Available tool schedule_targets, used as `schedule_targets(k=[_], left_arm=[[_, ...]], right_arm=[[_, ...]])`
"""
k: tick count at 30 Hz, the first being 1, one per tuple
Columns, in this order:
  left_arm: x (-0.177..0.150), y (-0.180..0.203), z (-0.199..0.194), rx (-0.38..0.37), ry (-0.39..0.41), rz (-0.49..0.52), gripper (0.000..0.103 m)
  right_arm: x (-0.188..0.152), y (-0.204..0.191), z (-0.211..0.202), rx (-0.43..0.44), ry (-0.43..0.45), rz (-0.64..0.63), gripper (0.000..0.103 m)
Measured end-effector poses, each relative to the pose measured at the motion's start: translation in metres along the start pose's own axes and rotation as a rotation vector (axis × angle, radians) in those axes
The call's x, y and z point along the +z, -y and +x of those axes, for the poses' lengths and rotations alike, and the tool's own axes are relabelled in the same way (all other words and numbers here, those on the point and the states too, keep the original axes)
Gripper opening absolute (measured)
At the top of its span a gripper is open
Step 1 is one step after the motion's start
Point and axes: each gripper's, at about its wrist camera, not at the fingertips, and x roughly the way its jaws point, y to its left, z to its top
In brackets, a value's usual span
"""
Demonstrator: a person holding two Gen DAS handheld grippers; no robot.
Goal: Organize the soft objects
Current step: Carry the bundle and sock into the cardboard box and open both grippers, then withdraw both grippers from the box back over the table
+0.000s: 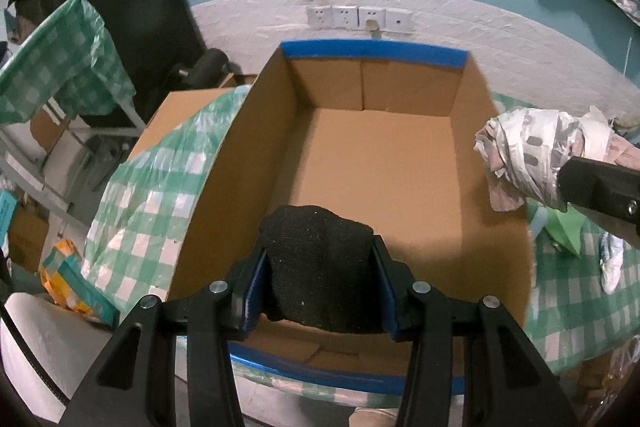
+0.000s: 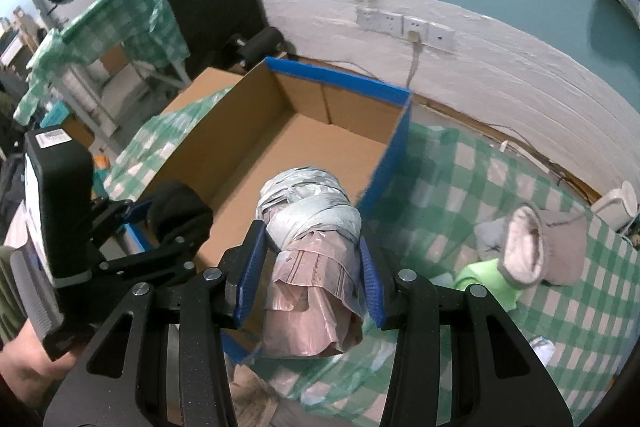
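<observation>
A counter (image 2: 460, 179) covered in a green checked cloth carries an open cardboard box (image 1: 248, 155) below a teal wall. A black knitted bundle (image 1: 320, 267) is clamped in the jaws of the left gripper (image 1: 320, 279) over the box's near end. A bundle of plastic bags (image 2: 316, 247) is clamped in the jaws of the right gripper (image 2: 312, 283) at the box's right edge.
</observation>
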Motion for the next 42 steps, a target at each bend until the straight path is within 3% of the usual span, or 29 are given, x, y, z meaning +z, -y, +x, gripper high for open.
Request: schedule_targets(k=[11, 13, 15, 18, 31, 42], left_arm=[[0.000, -0.014, 0.017, 0.004, -0.034, -0.029, 0.049], [-0.001, -0.016, 0.020, 0.008, -0.042, -0.033, 0.049], [-0.002, -0.016, 0.024, 0.012, -0.054, -0.035, 0.049], [-0.003, -0.016, 0.027, 0.016, -0.069, -0.036, 0.050], [-0.003, -0.008, 0.028, 0.072, -0.091, -0.005, 0.052], [-0.001, 0.016, 0.013, 0.124, -0.038, 0.076, 0.053]], right_arm=[[0.003, -0.022, 0.025, 0.015, -0.046, -0.048, 0.046], [0.002, -0.024, 0.027, 0.010, -0.045, -0.051, 0.050], [0.003, -0.023, 0.028, 0.000, -0.042, -0.048, 0.065], [0.004, -0.021, 0.027, 0.000, -0.030, -0.040, 0.071], [-0.002, -0.005, 0.010, -0.012, -0.006, 0.004, 0.072], [-0.018, 0.013, -0.011, -0.038, 0.020, 0.032, 0.073]])
